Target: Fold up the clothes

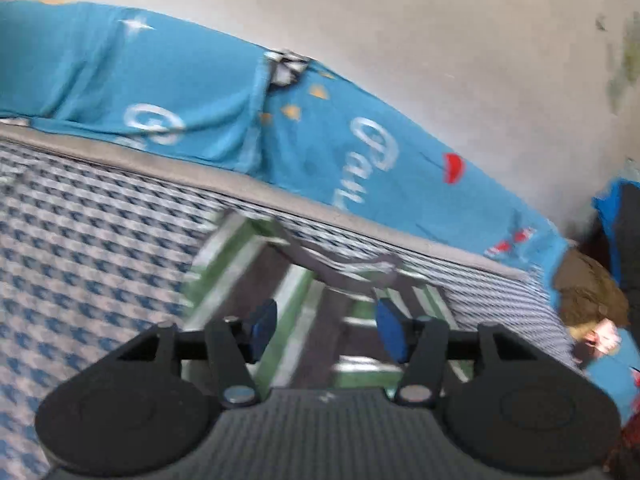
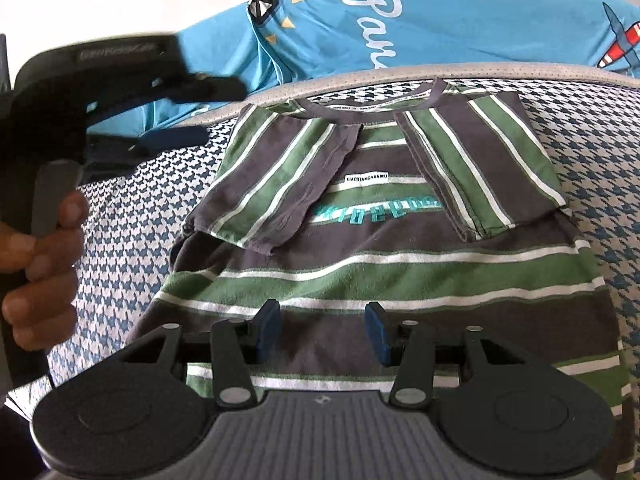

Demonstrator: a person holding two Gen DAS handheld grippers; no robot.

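A grey, green and white striped T-shirt (image 2: 400,264) lies flat on the houndstooth mattress (image 2: 120,240), collar toward the far edge, with both sleeves folded inward over the chest. My right gripper (image 2: 322,330) hovers open over the shirt's lower half, with nothing between its blue pads. A hand holds my left gripper (image 2: 222,111) at the left, raised near the shirt's left shoulder. In the blurred left wrist view, the left gripper (image 1: 326,330) is open above the shirt's collar area (image 1: 348,268), gripping nothing.
A blue sheet (image 2: 440,28) with white lettering and red prints is bunched along the mattress's far edge (image 2: 520,69), against a pale wall (image 1: 440,40). A brown object (image 1: 588,292) lies past the mattress's right end in the left wrist view.
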